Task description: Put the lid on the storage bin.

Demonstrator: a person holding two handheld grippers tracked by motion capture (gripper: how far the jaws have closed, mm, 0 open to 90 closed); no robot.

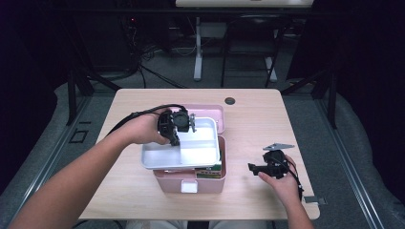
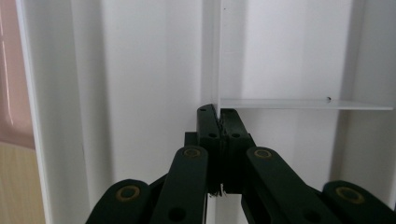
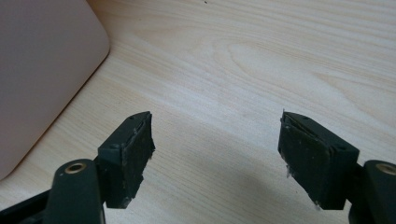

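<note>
The white tray (image 1: 203,143) hides most of the pink box (image 1: 191,181). The left hand-held gripper (image 2: 218,116) pinches the tray's divider (image 2: 215,56); at four o'clock, the right hand-held gripper (image 3: 215,154) gapes wide over the bench (image 3: 243,60).

Table (image 1: 253,124): pale wood-grain laminate, smooth, matt. Box (image 1: 210,182): pink plastic, smooth, slight sheen. Tray (image 1: 205,143): white plastic, smooth, semi-gloss. Left gripper (image 2: 218,116) and right gripper (image 3: 217,140): matt black plastic; pads (image 3: 137,149) look rubbery, edges frayed.
</note>
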